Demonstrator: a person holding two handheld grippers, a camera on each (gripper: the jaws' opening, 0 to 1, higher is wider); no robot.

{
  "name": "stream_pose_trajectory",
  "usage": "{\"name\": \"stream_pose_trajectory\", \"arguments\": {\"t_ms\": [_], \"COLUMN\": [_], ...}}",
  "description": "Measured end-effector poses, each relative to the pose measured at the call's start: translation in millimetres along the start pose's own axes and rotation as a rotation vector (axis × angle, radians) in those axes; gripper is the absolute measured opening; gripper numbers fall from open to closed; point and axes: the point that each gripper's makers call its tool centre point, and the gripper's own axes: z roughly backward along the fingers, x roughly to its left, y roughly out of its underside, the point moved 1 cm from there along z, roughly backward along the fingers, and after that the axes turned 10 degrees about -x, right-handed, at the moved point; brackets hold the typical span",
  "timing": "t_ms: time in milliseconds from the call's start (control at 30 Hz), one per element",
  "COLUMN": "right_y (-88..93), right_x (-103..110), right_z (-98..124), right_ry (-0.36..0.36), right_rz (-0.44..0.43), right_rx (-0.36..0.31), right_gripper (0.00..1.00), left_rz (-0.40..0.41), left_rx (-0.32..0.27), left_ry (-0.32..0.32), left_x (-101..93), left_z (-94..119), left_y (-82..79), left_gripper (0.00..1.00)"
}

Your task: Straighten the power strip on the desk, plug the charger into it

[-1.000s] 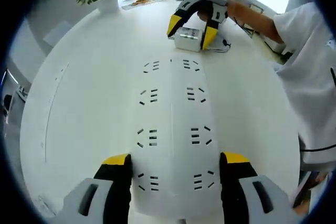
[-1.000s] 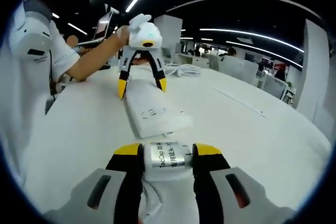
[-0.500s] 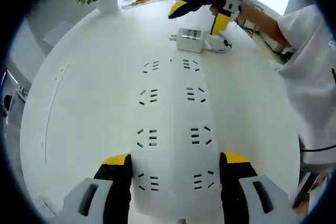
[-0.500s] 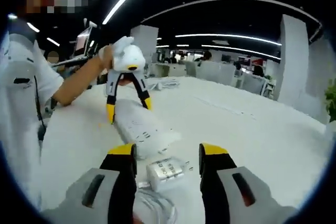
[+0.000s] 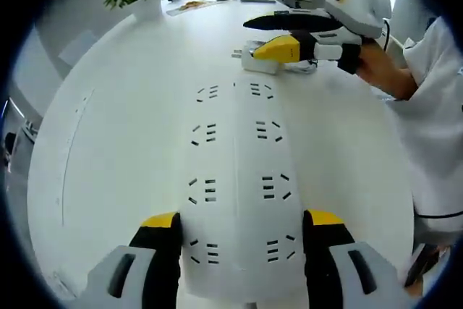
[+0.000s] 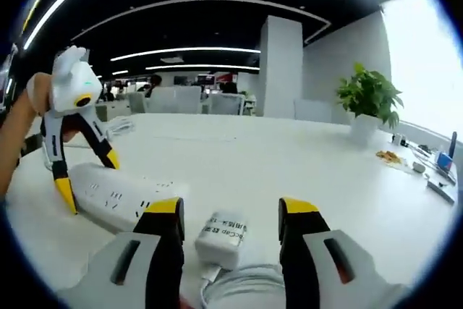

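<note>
1. Right gripper view: the right gripper has let go of the charger; a second ago its jaws pinched the white block, and now they stand spread with the block lying loose between them on the desk.
2. Since half a second ago this view has swung round, so a potted plant now stands at the right.
3. The charger's labelled face is up, its long axis running away from the camera, and its white cable coils at the near end.
4. Left gripper view: the left gripper is unchanged from the earlier frames, jaws pressed against the two long sides of the power strip at its near end.
5. The strip's long axis runs straight away from this camera, sockets up, its far end pointing at the charger just beyond it.
6. The right gripper has turned sideways across the far end, reaching in from the right.
</note>
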Motion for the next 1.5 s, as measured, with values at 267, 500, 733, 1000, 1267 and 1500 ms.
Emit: {"name": "stream_pose_trajectory", "arguments": {"t_ms": [267, 500, 733, 1000, 1267, 1500], "right_y": [29.4, 29.0, 28.6, 29.5, 29.3, 31.1], "right_x": [2.9, 3.7, 8.5, 10.5, 19.3, 32.9], "right_z": [-2.0, -3.6, -5.9, -1.5, 8.6, 34.9], "right_ry": [0.045, 0.046, 0.016, -0.062, -0.246, -0.456], "right_rz": [-0.047, -0.063, -0.055, -0.061, -0.027, 0.022], "right_rx": [0.111, 0.108, 0.106, 0.114, 0.108, 0.129], "right_gripper": [0.48, 0.41, 0.33, 0.3, 0.3, 0.29], "left_rz": [-0.003, -0.007, -0.007, -0.01, -0.011, -0.013], "left_rx": [0.001, -0.002, -0.004, -0.007, -0.007, -0.011], "left_ry": [0.001, 0.004, 0.004, 0.007, 0.008, 0.01], "left_x": [1.2, 0.0, -0.5, -1.1, 0.2, -0.4], "left_z": [0.9, 1.5, 1.9, 1.4, 1.7, 1.1], "left_y": [0.8, 1.7, 2.6, 2.0, 1.5, 1.0], "left_gripper": [0.69, 0.69, 0.69, 0.7, 0.7, 0.7]}}
